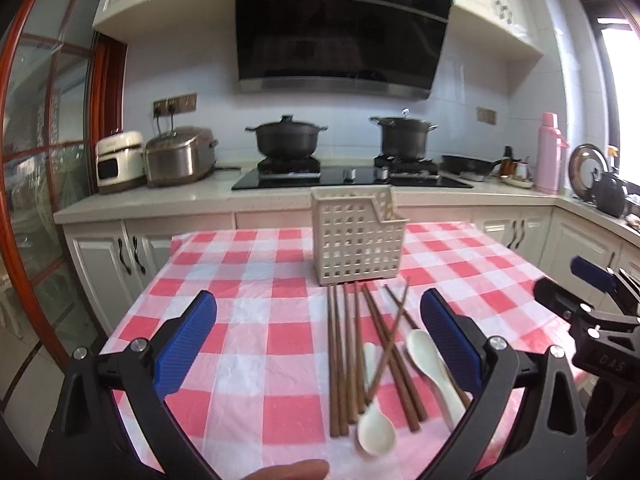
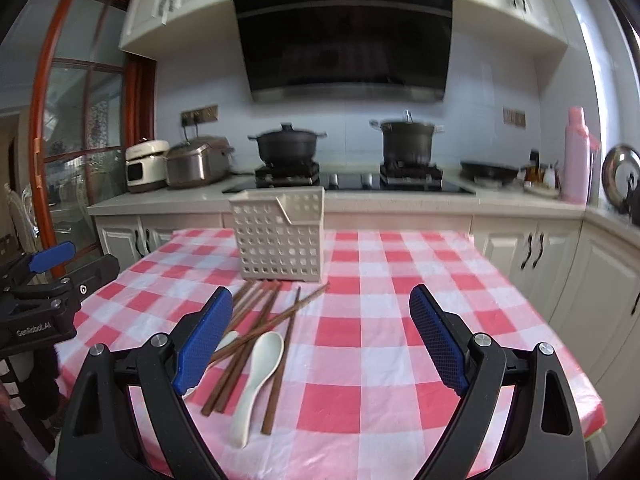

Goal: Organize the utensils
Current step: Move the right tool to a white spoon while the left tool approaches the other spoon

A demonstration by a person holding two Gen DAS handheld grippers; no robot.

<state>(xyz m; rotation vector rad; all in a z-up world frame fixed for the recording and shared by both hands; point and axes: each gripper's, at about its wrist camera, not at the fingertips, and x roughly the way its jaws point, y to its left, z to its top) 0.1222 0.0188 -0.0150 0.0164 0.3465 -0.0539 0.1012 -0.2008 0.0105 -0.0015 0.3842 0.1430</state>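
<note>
Small kitchen, table with a red-and-white checked tablecloth (image 1: 256, 320) parked in front of the stove counter. Nearest the cameras, both grippers hover over the cloth with jaws wide apart and nothing in them: left gripper (image 1: 320, 344), right gripper (image 2: 320, 340). Between the left one's fingers lies the messy pile: brown chopsticks (image 1: 344, 360), some crossed, and two cream spoons (image 1: 374, 420) partly on top. From the right wrist view that pile sits by its left finger, off-centre. Just past the chopstick tips stands the slotted utensil holder (image 1: 356, 240), upright and seemingly empty. Best bet is probably grabbing a loose spoon first, gripping mid-handle, so the crossed sticks don't get dragged along.
</note>
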